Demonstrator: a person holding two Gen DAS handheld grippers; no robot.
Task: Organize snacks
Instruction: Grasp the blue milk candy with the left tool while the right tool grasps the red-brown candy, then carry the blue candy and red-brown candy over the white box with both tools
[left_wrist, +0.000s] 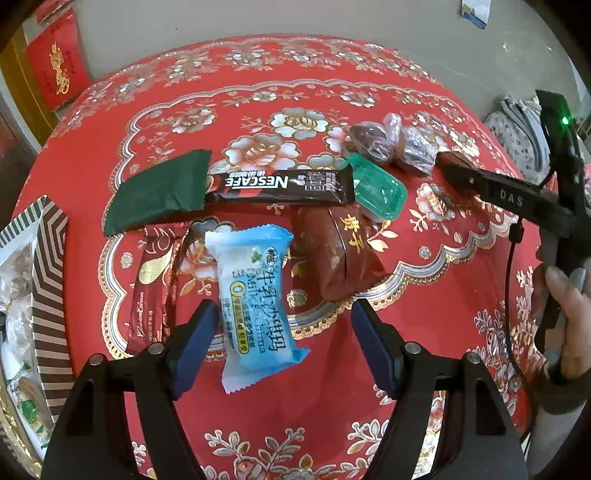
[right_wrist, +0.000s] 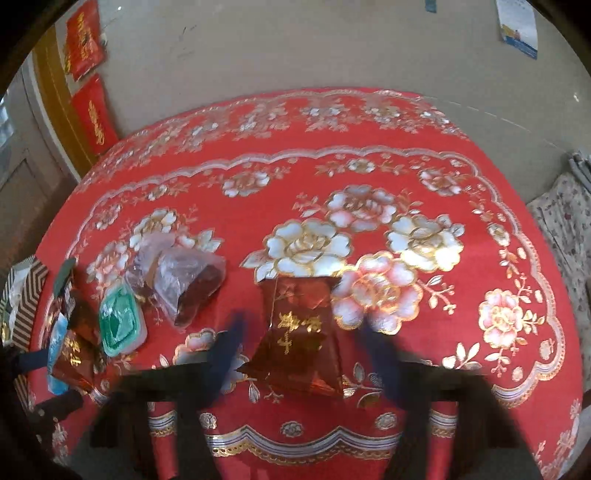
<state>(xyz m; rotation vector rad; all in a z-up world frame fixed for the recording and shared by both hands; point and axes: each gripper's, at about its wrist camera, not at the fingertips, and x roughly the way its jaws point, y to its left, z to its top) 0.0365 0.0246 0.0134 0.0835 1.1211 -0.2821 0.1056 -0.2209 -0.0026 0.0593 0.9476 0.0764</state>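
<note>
A light blue milk snack packet (left_wrist: 255, 295) lies on the red cloth between the blue pads of my left gripper (left_wrist: 286, 345), which is open; the right-hand pad stands clear of it. Beyond it lie a dark red packet (left_wrist: 151, 291), a brown-red packet with gold characters (left_wrist: 332, 254), a Nescafe stick (left_wrist: 277, 186), a green packet (left_wrist: 159, 192), a green jelly cup (left_wrist: 378, 192) and clear-wrapped brown sweets (left_wrist: 391, 144). In the right wrist view another red packet with gold characters (right_wrist: 295, 295) lies between the blurred fingers of my right gripper (right_wrist: 303, 350), with a gap showing at the right-hand finger.
A striped box (left_wrist: 48, 288) holding several wrapped snacks stands at the table's left edge. A hand (left_wrist: 569, 314) holds the right gripper's black arm (left_wrist: 509, 199) over the right side of the round table (right_wrist: 332, 129). A wall with red hangings (right_wrist: 92, 114) stands behind.
</note>
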